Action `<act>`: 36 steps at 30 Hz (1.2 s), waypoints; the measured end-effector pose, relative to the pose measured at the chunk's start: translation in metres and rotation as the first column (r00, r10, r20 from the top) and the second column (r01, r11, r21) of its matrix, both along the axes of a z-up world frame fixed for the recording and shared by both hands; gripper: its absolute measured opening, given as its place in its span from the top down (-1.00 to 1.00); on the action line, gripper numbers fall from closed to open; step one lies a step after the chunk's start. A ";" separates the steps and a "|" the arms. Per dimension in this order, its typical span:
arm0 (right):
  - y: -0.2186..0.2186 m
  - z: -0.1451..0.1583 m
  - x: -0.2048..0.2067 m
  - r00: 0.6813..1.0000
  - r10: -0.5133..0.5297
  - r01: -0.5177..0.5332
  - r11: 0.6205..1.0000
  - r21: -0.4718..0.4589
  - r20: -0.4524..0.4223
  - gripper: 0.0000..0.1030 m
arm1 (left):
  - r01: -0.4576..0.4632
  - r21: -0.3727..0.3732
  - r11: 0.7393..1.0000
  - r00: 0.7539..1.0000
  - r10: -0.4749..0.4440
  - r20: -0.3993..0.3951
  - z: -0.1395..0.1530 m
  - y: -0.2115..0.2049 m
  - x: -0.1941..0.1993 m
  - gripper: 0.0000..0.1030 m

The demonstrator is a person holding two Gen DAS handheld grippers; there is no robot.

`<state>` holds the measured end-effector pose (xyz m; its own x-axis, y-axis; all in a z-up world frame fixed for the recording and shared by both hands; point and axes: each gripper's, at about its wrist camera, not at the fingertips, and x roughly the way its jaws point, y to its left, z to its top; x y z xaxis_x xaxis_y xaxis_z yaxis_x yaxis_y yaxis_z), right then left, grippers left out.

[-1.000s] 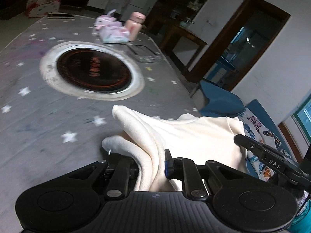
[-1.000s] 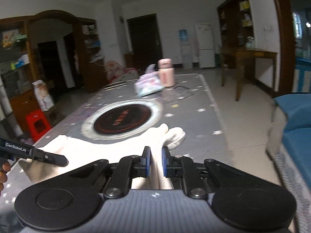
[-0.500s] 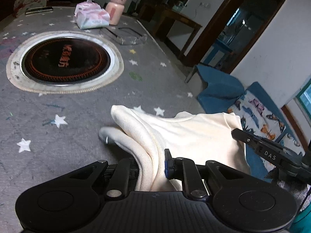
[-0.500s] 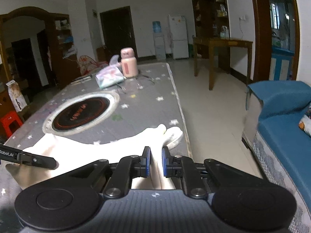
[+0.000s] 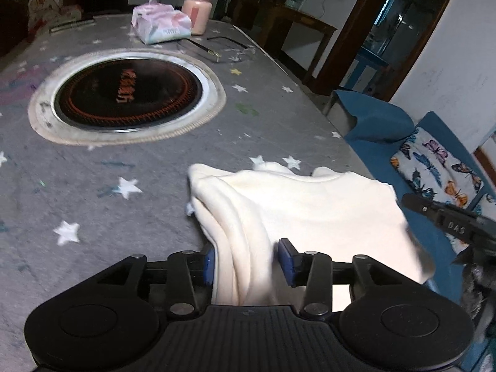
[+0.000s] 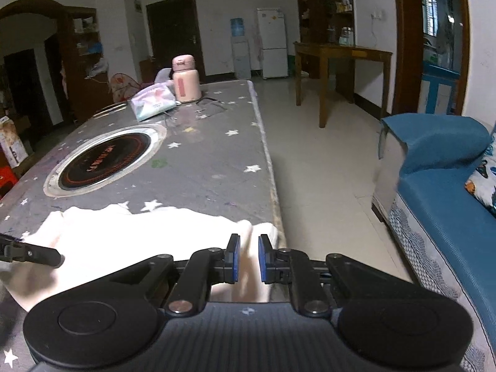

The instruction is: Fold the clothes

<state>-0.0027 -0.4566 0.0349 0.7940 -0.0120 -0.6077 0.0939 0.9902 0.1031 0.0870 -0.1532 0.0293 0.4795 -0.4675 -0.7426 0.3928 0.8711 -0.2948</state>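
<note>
I observe a cream garment (image 5: 310,214) lying across the near end of a grey star-patterned table cover (image 5: 124,161), in the lower centre of the left wrist view and the lower left of the right wrist view (image 6: 139,232).

Left gripper (image 5: 245,260): its blue-padded fingers (image 5: 286,262) stand a moderate way apart, with a bunched stack of the garment's folds running between them. I cannot tell whether the pads are pressing on the cloth, as a gap shows beside the right-hand pad.

Right gripper (image 6: 247,259): the fingers (image 6: 233,259) are drawn close, with a narrow fold of the garment pinched between the pads at the table's right edge. In the left wrist view, a dark arm of this gripper (image 5: 449,220) appears at the right edge of the frame, beside the garment's far corner.

Other items recorded: a round black inset burner (image 5: 127,96) with a pale ring sits in the upper left of the left wrist view, apart from the garment. At the top of that frame, a tissue pack (image 5: 161,26) lies just beside a pink flask (image 5: 198,9). A blue sofa (image 6: 440,186) with a butterfly-print cushion (image 5: 437,167) occupies the right side of both views. A wooden side table (image 6: 341,59) stands in the upper right of the right wrist view, and a white fridge (image 6: 271,43) stands at the far wall.
</note>
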 end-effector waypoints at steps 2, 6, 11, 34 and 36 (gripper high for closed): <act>0.003 0.001 0.005 1.000 0.019 -0.019 1.000 0.012 0.001 0.77 | -0.013 0.004 1.000 1.000 0.013 0.004 0.000 0.006 0.002 0.07; 0.008 -0.004 0.017 0.999 0.042 -0.042 0.999 0.029 -0.007 0.77 | -0.053 0.008 0.999 0.998 0.053 0.019 0.003 0.016 0.010 0.11; 0.006 -0.016 0.030 0.998 0.039 -0.037 0.999 0.034 -0.039 0.77 | -0.076 0.021 0.997 0.996 0.076 0.037 0.005 0.019 0.023 0.11; 0.008 -0.007 0.032 0.997 0.073 -0.073 0.997 0.014 -0.011 0.48 | 0.081 0.068 0.994 0.991 -0.087 0.105 -0.006 -0.056 0.045 0.42; 0.009 -0.003 0.028 0.997 0.078 -0.078 0.997 0.012 0.001 0.47 | 0.081 0.071 0.994 0.990 -0.088 0.106 -0.006 -0.058 0.045 0.42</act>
<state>0.0256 -0.4471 0.0320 0.7924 0.0571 -0.6073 0.0165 0.9932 0.1150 0.1317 -0.2110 0.0238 0.5199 -0.4609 -0.7193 0.4923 0.8497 -0.1886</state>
